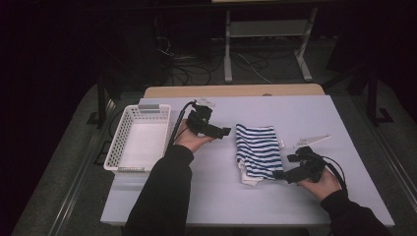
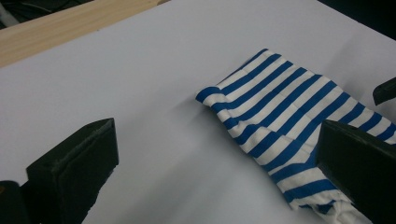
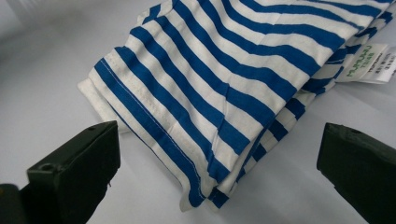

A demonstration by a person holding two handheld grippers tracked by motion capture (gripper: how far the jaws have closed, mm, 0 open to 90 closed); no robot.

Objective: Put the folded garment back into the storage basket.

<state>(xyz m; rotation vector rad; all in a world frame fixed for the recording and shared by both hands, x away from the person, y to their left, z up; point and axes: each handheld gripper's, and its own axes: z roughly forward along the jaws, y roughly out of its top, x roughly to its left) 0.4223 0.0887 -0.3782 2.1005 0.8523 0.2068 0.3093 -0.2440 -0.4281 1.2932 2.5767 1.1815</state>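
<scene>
Jaws wide apart, flanking striped cloth (image 3: 233,84)

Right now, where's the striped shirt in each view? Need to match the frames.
High view: folded striped shirt right of centre on the table, between the two grippers.
Left gripper view: right half, running to the lower right edge.
Right gripper view: centre and top.
Shared landmark: its white label, also at the shirt's right edge.

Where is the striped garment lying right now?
In the high view, the folded striped garment lies flat mid-table, between the left gripper and the right gripper, right of the white basket.
</scene>
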